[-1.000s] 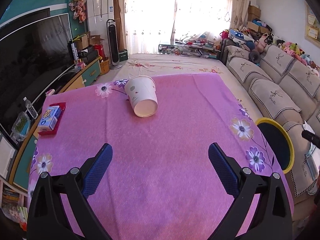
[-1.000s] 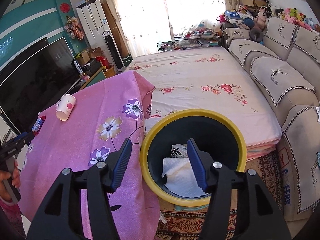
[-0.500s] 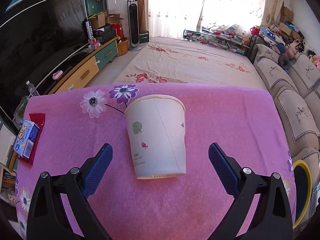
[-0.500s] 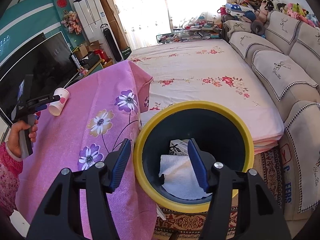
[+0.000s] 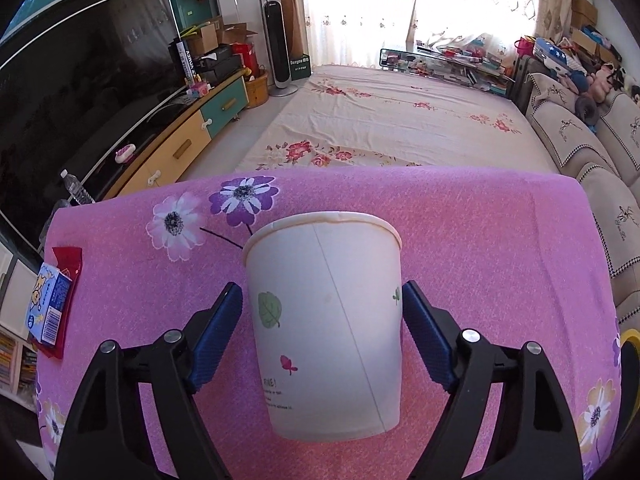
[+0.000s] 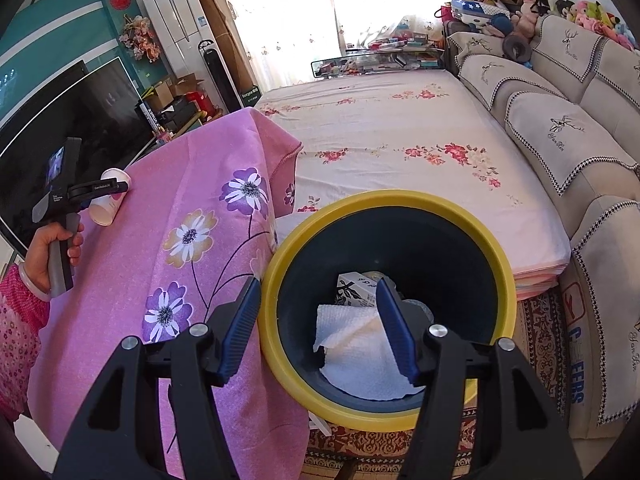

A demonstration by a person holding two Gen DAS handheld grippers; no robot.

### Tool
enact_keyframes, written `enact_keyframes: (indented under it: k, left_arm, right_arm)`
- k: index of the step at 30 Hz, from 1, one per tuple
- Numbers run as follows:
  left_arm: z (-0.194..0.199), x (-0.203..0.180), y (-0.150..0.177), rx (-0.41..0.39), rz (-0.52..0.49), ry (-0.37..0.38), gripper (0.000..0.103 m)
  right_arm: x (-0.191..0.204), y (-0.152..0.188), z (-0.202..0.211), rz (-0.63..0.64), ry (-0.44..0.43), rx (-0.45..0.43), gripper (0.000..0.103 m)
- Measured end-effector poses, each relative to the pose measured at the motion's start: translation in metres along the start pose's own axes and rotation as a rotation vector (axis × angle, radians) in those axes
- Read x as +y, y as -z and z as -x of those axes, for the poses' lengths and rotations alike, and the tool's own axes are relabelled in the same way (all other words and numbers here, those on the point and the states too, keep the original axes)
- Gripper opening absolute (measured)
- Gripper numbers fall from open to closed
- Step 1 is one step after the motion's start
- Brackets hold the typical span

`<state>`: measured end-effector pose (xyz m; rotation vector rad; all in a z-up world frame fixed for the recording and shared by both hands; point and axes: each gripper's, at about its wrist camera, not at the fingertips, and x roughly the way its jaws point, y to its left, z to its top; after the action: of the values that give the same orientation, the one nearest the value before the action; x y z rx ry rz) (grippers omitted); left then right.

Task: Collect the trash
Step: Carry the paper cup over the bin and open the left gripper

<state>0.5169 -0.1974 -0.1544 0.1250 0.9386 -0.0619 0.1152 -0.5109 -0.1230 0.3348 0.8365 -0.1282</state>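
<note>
A white paper cup (image 5: 326,320) with leaf prints lies on its side on the pink flowered tablecloth (image 5: 480,232), its base toward the camera. My left gripper (image 5: 322,308) straddles the cup, its blue pads touching or nearly touching both sides. The cup (image 6: 105,209) and the left gripper (image 6: 100,190) also show far left in the right wrist view. My right gripper (image 6: 318,300) is open and empty, hovering over the yellow-rimmed dark bin (image 6: 460,216), which holds a white paper towel (image 6: 352,344) and a small box (image 6: 356,288).
A small blue carton on a red wrapper (image 5: 50,308) lies at the table's left edge. The bin stands off the table's right side, beside a beige sofa (image 6: 560,128). A floral-covered platform (image 5: 380,120) lies beyond the table; a TV (image 5: 80,92) is at left.
My left gripper has moved forward over the table and closed in around the cup, from wide open to hugging its sides. The right gripper has stayed over the bin.
</note>
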Motion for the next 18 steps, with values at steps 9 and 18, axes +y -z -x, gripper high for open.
enact_keyframes:
  k: [9, 18]
  left_arm:
    - [0.029, 0.005, 0.023, -0.039, 0.007, 0.046, 0.067]
    - [0.138, -0.005, 0.093, -0.182, -0.06, 0.13, 0.067]
  right_arm:
    - [0.004, 0.004, 0.016, -0.001, -0.004, -0.025, 0.057]
    - [0.005, 0.021, 0.053, -0.015, -0.022, -0.071, 0.057]
